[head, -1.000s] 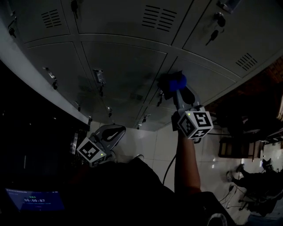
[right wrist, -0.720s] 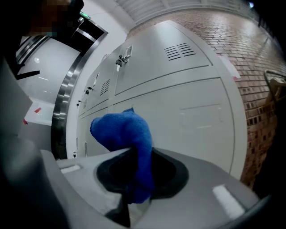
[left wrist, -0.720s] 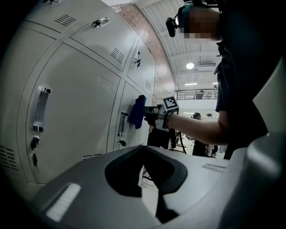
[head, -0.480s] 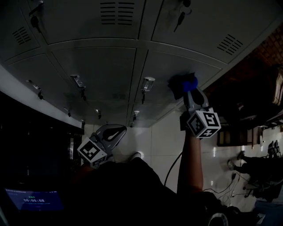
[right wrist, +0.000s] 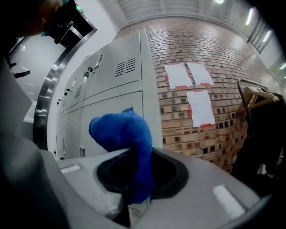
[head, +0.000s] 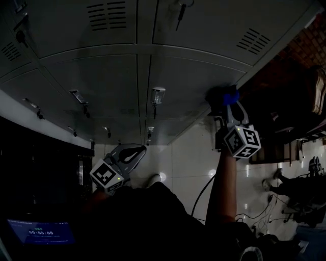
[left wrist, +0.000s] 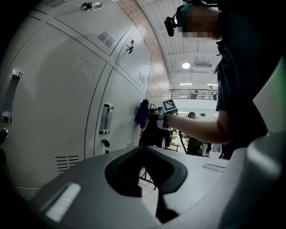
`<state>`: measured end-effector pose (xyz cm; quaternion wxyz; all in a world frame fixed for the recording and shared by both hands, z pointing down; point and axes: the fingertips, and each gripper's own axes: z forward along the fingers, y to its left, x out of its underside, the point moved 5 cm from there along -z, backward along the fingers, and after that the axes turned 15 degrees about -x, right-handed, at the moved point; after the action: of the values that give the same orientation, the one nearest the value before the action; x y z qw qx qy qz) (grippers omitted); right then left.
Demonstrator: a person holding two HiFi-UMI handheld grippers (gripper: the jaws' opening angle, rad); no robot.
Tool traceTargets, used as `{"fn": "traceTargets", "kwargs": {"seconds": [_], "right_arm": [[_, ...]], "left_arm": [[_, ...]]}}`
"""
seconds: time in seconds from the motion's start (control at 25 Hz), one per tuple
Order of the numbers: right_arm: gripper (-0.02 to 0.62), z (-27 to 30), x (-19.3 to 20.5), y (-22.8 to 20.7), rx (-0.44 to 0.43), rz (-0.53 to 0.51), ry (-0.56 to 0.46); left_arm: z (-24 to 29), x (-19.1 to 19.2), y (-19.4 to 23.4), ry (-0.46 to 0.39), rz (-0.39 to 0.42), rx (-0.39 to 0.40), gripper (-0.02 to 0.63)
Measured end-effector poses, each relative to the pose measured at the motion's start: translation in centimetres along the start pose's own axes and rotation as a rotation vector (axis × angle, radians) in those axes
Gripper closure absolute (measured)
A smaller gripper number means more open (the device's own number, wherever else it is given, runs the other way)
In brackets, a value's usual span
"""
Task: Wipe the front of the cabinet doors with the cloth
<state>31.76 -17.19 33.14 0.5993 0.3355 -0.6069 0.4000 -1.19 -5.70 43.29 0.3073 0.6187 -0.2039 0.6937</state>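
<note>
The grey metal cabinet doors fill the upper head view. My right gripper is shut on a blue cloth and holds it against the right-hand edge of the lower right door. In the right gripper view the blue cloth bulges out of the jaws, in front of a door. My left gripper hangs low over the floor, away from the doors, shut and with nothing in it. From the left gripper view, the cloth and the raised arm show against the cabinet.
Handles and key locks stick out of the doors. A brick wall with paper sheets adjoins the cabinet on the right. Below is a pale tiled floor. A lit screen glows at the lower left.
My right gripper has slid the cloth rightward across the lower door to the cabinet's right edge. The left gripper has stayed where it was.
</note>
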Motion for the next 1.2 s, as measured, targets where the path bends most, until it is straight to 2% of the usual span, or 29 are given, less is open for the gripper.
{"fn": "traceTargets", "kwargs": {"seconds": [0.16, 0.32, 0.48, 0.64, 0.88, 1.04, 1.2], "right_arm": [[0.526, -0.8, 0.4, -0.9, 0.040, 0.013, -0.004], [0.526, -1.2, 0.6, 0.9, 0.033, -0.015, 0.002], [0.526, -0.4, 1.9, 4.8, -0.046, -0.002, 0.008], [0.526, 1.8, 3.6, 9.6, -0.161, 0.030, 0.022], [0.526, 6.6, 4.3, 16.3, -0.330, 0.016, 0.062], [0.526, 9.5, 4.6, 18.5, -0.389, 0.012, 0.093], [0.526, 11.7, 5.0, 19.6, -0.413, 0.003, 0.117]], "left_arm": [[-0.2, 0.5, -0.2, 0.007, 0.001, 0.006, 0.603], [-1.0, 0.7, -0.1, 0.016, -0.002, 0.004, 0.603], [-2.0, 0.9, 0.2, 0.016, -0.002, 0.003, 0.602], [-3.4, 1.0, 0.7, 0.015, 0.006, -0.001, 0.603], [-6.5, 0.5, 2.8, -0.007, 0.020, -0.076, 0.602], [-8.4, 0.2, 4.1, -0.017, 0.012, -0.129, 0.603], [-10.2, 1.0, 5.2, -0.013, 0.005, -0.185, 0.602]]}}
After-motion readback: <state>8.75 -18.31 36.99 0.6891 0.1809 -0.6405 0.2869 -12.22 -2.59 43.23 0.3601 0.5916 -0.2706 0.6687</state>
